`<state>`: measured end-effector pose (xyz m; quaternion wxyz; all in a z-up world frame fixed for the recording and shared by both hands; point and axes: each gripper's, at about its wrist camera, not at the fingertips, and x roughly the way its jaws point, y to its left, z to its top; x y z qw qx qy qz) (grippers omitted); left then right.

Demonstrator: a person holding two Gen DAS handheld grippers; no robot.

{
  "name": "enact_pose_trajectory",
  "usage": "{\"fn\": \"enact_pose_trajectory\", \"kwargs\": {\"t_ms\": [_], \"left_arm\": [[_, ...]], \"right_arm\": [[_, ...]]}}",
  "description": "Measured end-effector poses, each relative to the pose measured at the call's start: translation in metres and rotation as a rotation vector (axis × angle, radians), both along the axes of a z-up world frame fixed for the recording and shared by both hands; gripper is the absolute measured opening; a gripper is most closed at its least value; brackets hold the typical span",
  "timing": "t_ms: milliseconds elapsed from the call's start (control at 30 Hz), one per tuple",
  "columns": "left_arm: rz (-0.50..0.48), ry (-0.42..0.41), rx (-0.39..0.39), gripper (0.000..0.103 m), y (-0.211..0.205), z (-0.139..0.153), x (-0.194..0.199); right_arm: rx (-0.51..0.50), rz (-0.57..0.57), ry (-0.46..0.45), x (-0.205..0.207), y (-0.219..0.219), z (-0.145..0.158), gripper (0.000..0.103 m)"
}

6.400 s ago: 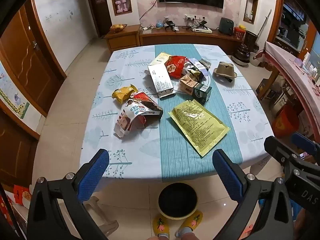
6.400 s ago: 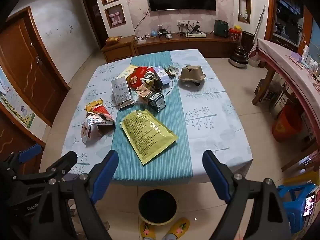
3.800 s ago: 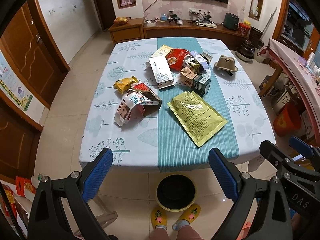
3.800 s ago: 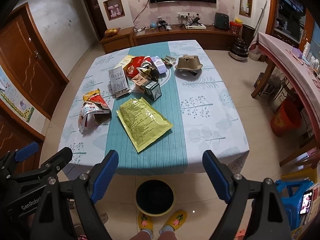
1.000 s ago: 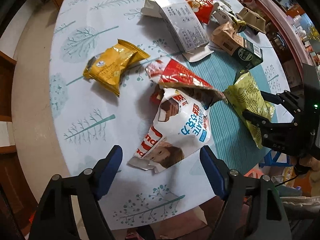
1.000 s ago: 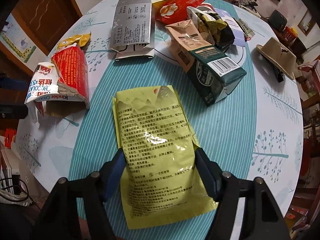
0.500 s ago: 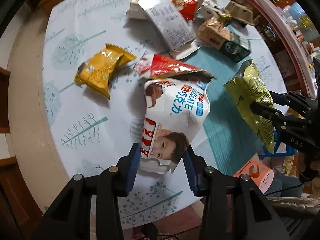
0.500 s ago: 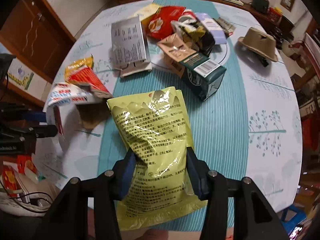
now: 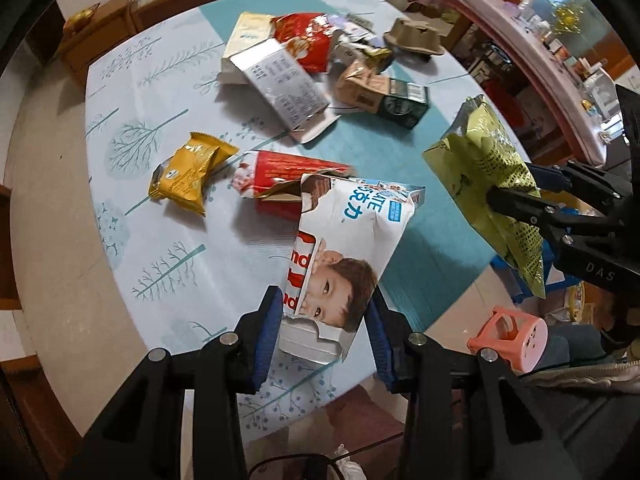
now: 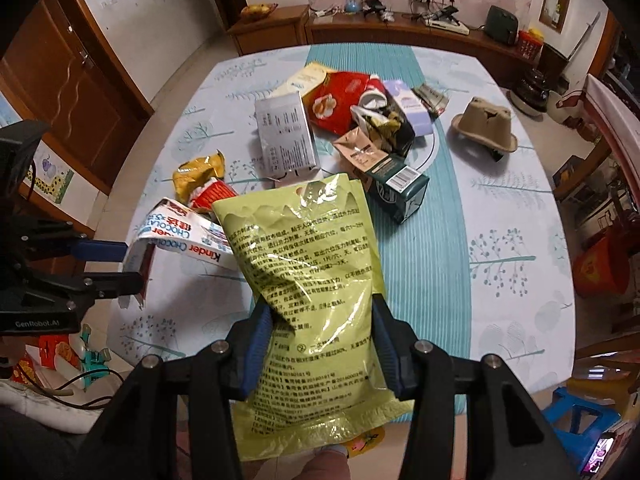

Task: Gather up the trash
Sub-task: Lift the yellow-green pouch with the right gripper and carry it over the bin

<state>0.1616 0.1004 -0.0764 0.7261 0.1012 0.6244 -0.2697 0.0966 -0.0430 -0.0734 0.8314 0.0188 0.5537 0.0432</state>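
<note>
My left gripper (image 9: 326,320) is shut on a torn white and red Kinder chocolate box (image 9: 348,248) and lifts its near end above the table edge. The box also shows in the right wrist view (image 10: 180,232). My right gripper (image 10: 320,332) is shut on a yellow-green foil pouch (image 10: 308,264) and holds it above the table; the pouch also shows in the left wrist view (image 9: 488,176). More trash lies on the table: a yellow snack wrapper (image 9: 188,170), a silver box (image 9: 282,80), a red bag (image 9: 308,36), a brown and green carton (image 9: 384,90).
The table (image 10: 500,220) has a light tree-print cloth with a teal runner. A cardboard cup tray (image 10: 486,124) sits at the far right. A pink stool (image 9: 512,338) and a blue stool (image 10: 580,416) stand on the floor by the near edge.
Both grippers have risen and pulled back from the table. The left one lifts the Kinder box further, and the right one lifts the pouch higher.
</note>
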Motion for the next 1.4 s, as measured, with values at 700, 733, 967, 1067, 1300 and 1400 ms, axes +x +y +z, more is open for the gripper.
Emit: {"fn": "enact_pose_trajectory", "kwargs": {"t_ms": [700, 733, 967, 1067, 1300, 1400], "left_arm": [[0.226, -0.1, -0.051, 0.004, -0.046, 0.033, -0.109], [0.241, -0.102, -0.049, 0.004, -0.05, 0.029, -0.113], [0.352, -0.123, -0.022, 0.001, -0.071, -0.014, -0.162], [0.397, -0.085, -0.015, 0.001, -0.071, -0.037, -0.18], [0.502, 0.009, 0.023, 0.001, -0.058, -0.099, -0.221], [0.523, 0.009, 0.044, 0.002, -0.056, -0.125, -0.234]], "right_arm": [[0.033, 0.136, -0.077, -0.074, -0.034, 0.034, 0.047], [0.036, 0.147, -0.08, -0.078, -0.037, 0.033, 0.047], [0.066, 0.218, -0.053, -0.111, -0.048, -0.005, 0.047], [0.092, 0.237, -0.015, -0.13, -0.05, -0.031, 0.047], [0.097, 0.255, 0.084, -0.176, -0.047, -0.1, 0.047], [0.094, 0.24, 0.112, -0.186, -0.046, -0.128, 0.047]]}}
